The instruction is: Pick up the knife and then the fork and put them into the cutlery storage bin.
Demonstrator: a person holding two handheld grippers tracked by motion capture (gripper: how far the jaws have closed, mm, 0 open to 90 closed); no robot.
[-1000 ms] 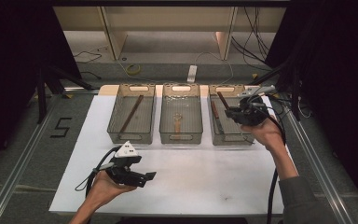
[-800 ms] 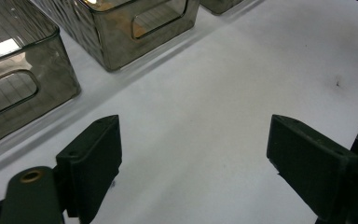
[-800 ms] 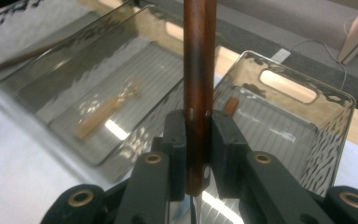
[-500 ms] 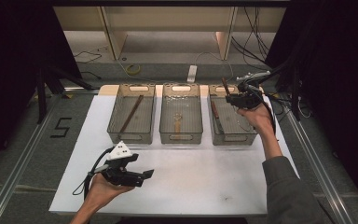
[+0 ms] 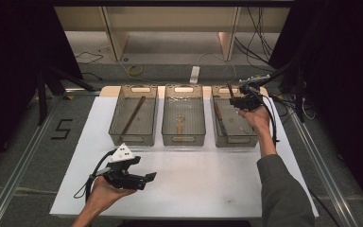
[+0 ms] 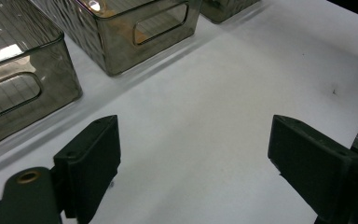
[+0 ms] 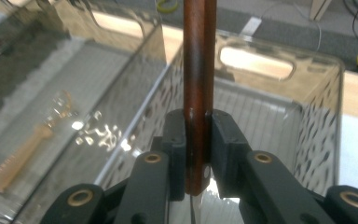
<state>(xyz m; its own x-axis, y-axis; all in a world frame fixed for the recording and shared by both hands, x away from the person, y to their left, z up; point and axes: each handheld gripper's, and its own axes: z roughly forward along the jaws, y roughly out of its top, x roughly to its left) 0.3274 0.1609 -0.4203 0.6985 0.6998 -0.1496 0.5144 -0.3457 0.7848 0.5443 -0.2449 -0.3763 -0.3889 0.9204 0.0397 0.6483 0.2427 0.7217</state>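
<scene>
Holding the right gripper (image 5: 236,93) over the far end of the right-hand bin (image 5: 253,138), you have its two black pads clamped on a dark brown wooden handle (image 7: 196,79); in the right gripper view that handle stands straight up between the pads, its lower end just below them and its upper part running out of the top of the picture; beneath the jaws lies the ribbed floor of that clear smoky bin, and beyond them its far wall with an oval grip slot; off to the left of those jaws, in the middle bin (image 5: 184,138), a pale wooden-handled utensil (image 7: 21,151) rests flat; a long dark stick (image 5: 133,115) lies slantwise in the left bin (image 5: 133,138), farthest from that gripper; a second dark piece (image 5: 219,116) lies on the right bin's floor, near your right hand (image 5: 255,118); your left gripper (image 5: 144,178) sits low over the white board (image 5: 208,179), well short of the bins, its jaws spread wide apart with bare board between them.
</scene>
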